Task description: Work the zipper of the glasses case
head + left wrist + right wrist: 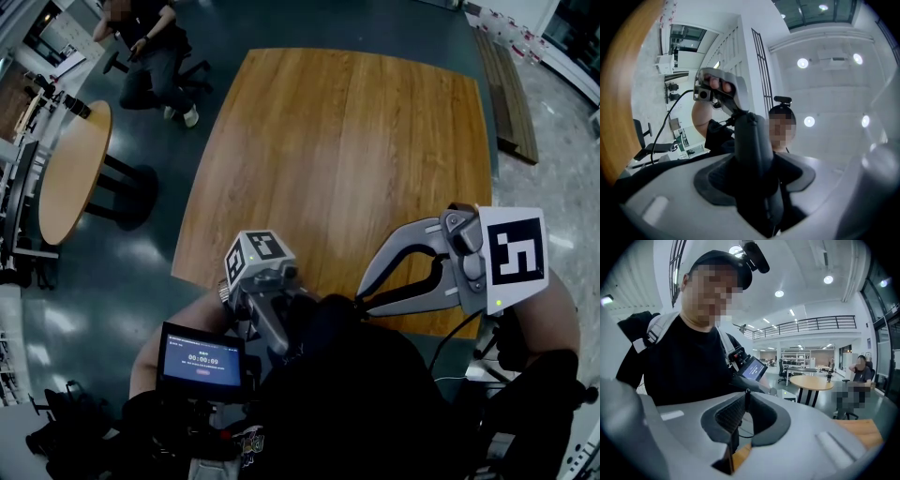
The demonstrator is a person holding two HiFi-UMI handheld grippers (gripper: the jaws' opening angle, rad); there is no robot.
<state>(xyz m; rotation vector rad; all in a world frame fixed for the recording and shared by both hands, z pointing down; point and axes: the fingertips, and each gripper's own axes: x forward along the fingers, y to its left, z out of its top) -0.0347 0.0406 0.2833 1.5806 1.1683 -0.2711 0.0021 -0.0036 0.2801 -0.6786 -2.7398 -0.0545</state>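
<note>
Clamping the glasses case (752, 140) at six o'clock, the left gripper (757, 180) should brace firmly while the right gripper (361, 302), pinched onto the apparent zipper pull (746, 391), draws it steadily, without twisting.

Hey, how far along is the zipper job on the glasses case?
Done: the left gripper clamps the glasses case. In hand: the right gripper has its jaws shut on something thin at the case's end, likely the zipper pull. Left: running the zipper; how far open it is can't be seen.
</note>
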